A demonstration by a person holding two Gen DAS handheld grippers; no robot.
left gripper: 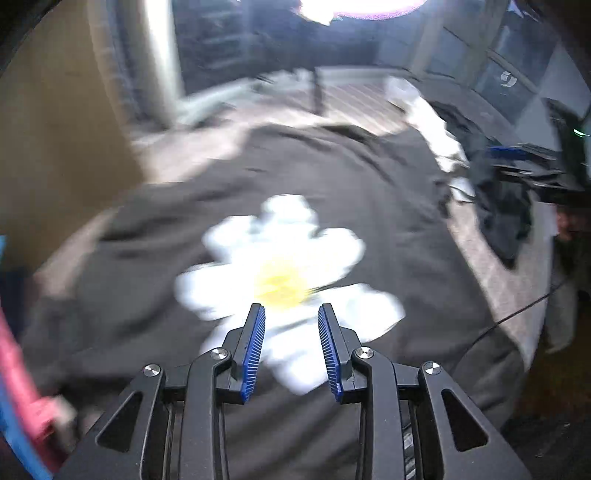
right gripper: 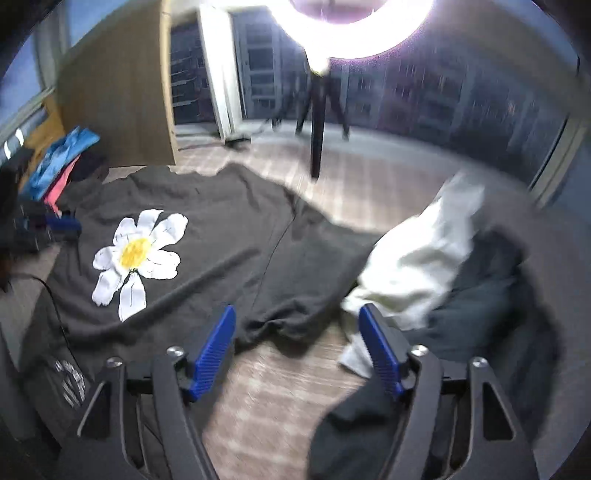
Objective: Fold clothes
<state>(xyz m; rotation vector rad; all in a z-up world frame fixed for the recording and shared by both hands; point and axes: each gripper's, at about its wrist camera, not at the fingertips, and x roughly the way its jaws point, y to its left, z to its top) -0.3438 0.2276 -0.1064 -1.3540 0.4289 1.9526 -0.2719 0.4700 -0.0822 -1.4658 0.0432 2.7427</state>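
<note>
The left gripper point(left gripper: 291, 310) sits lowest in the left wrist view, its two blue ribbed pads apart with a clear gap and nothing between them. Directly beyond the tips lies the white daisy print point(left gripper: 284, 273) with its yellow centre, on a dark grey shirt point(left gripper: 332, 177) spread flat across a pale checked bedsheet point(left gripper: 362, 99). This view is blurred. At its near left edge a pink and blue cloth point(left gripper: 22, 398) shows; to the far right a dark garment point(left gripper: 506, 218) hangs from the other gripper's black frame, beside a strip of white cloth point(left gripper: 432, 125).

In the right wrist view the right gripper point(right gripper: 297, 314) is spread wider, jaws well apart and empty, above a bare patch of the sheet point(right gripper: 280, 391) just near of the shirt's hem point(right gripper: 280, 328). Only here does the whole shirt point(right gripper: 229, 229) show: it lies to the left and far side of the tips, the daisy point(right gripper: 138, 254) well to the left, and some white lettering point(right gripper: 70, 382) near the left corner. To the right, a crumpled white garment point(right gripper: 424, 258) rests against a heap of dark clothes point(right gripper: 491, 295). Far left, blue and pink clothes point(right gripper: 59, 162) are piled by a wooden panel point(right gripper: 118, 92). Far off stands a ring light point(right gripper: 358, 29) on a dark stand point(right gripper: 317, 133), seen in the left view only as glare at the top.
</note>
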